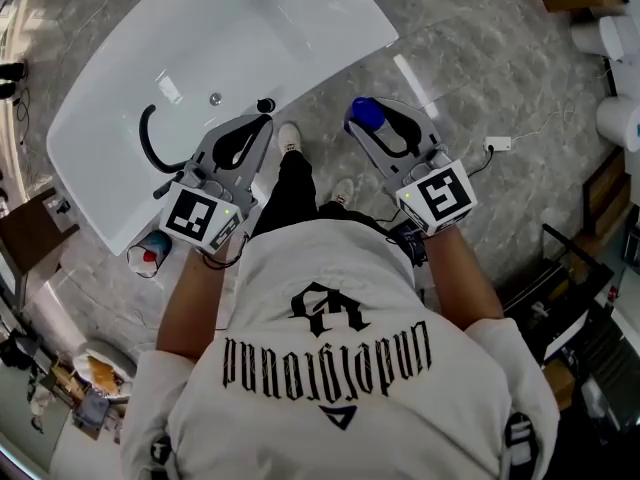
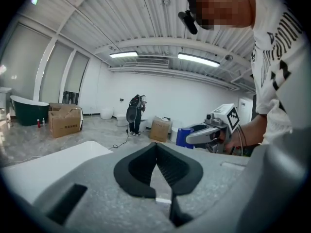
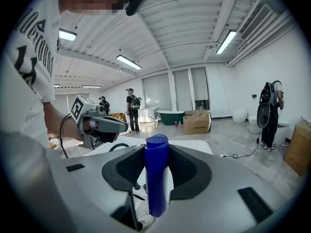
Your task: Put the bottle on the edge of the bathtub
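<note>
Right gripper [image 3: 156, 152] clamped on the upright blue plastic bottle [image 3: 156, 178]; left gripper [image 2: 156, 145] closed and empty.
The right gripper's jaws press on both sides of the bottle's body, with its rounded cap standing clear above them. The left gripper's pads meet at the tip with nothing between them, and it hangs over the near rim of the white freestanding bathtub [image 1: 345, 58]. In the head view the bottle is over the grey marble floor [image 1: 480, 68], just beside that rim and not touching it. A black curved hose [image 1: 150, 143] lies inside the tub. As I judge it, the pickup is done and the placing is not. What is left is to carry the bottle over the rim, stand it on the flat edge and let go.
</note>
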{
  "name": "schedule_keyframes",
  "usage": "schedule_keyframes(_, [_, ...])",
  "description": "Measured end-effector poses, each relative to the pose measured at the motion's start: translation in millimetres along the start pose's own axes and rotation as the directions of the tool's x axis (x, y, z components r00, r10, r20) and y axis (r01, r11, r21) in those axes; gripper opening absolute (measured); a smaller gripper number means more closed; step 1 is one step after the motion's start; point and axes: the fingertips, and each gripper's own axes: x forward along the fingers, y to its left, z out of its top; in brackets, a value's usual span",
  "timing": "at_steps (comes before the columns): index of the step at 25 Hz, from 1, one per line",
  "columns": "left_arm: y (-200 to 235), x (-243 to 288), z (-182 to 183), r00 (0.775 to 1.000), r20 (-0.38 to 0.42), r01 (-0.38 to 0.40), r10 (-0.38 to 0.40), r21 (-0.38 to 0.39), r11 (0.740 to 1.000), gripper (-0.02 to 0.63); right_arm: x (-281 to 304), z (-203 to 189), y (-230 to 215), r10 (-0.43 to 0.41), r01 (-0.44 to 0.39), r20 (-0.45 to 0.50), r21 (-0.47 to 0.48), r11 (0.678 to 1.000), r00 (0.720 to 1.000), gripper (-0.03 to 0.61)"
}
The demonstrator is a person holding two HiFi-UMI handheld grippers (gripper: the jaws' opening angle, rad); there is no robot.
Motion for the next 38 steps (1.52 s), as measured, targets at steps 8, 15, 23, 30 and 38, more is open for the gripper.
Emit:
schedule_keyframes(8, [33.6,25.2,-27.5,0.999,-0.049,0.018,-0.021,-0.072,0.997,0.015,44.8,-22.9,-20.3,0.011,-0.010,-0.050,0.026,1.000,0.999,0.153])
schedule_keyframes(15, [54.8,44.2,-45.0,0.996,-0.078,0.039,-0.046,-0.089,0.995,0.015,78.7,-51.1,-32.7,0.008,-0.002,-0.097,0.059,0.998,0.995,0.153])
schedule_keyframes(23, [73.0,59.4,-66.3,0.988,-0.124,0.076,-0.087,-0.094,0.993,0.015,121.5,-85.6,-40.6,0.026,-0.022,-0.159,0.029,0.999,0.987,0.153])
schedule_keyframes(30, [91.7,68.2,-89.9,0.984,-0.145,0.083,-0.099,-0.112,0.990,0.015,155.8,-125.5,-50.6,0.018,-0.014,-0.229,0.020,1.000,0.973,0.152])
schedule_keyframes(38, [114.6,77.5,-129.1,0.980,-0.179,0.066,-0.092,-0.150,0.987,0.015,189.3,-165.9,-59.2,0.016,-0.017,-0.287,0.001,1.000,0.958,0.152])
